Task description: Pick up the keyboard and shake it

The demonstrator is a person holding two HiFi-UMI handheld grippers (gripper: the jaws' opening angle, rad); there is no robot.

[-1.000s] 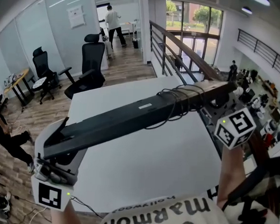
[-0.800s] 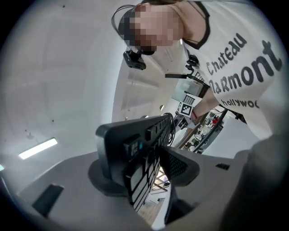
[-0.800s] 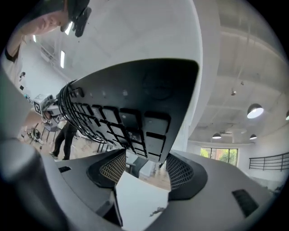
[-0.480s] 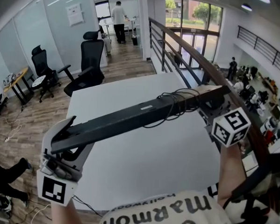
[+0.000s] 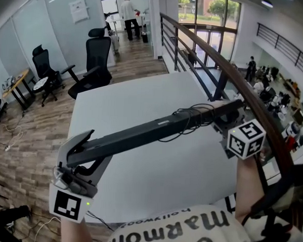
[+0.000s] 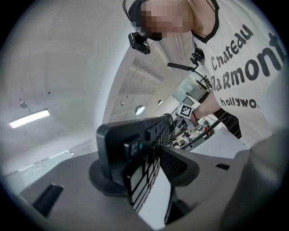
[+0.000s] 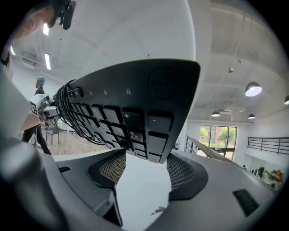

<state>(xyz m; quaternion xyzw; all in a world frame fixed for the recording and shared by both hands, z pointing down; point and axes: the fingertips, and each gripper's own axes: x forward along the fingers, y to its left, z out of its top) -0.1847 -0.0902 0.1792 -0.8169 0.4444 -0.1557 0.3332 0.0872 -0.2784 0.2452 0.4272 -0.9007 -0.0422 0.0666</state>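
Note:
A long black keyboard (image 5: 140,136) hangs in the air above the white table (image 5: 153,189), its back turned up, the right end higher. Its cable (image 5: 192,117) is wound round it near the right end. My left gripper (image 5: 85,149) is shut on the keyboard's left end, and my right gripper (image 5: 226,116) is shut on its right end. In the left gripper view the keyboard's end (image 6: 131,149) sits between the jaws (image 6: 144,178), keys facing right. In the right gripper view the keyboard (image 7: 135,108) fills the space above the mesh pads (image 7: 185,173), keys down.
Black office chairs (image 5: 96,59) stand on the wood floor beyond the table's far left. A railing (image 5: 230,76) runs along the table's right side. A person (image 5: 131,10) stands far off at the back. My own printed shirt (image 5: 186,233) fills the bottom edge.
Both grippers have sunk, bringing the keyboard down closer to the table, still gripped at both ends. The person at the back has walked a little further away.

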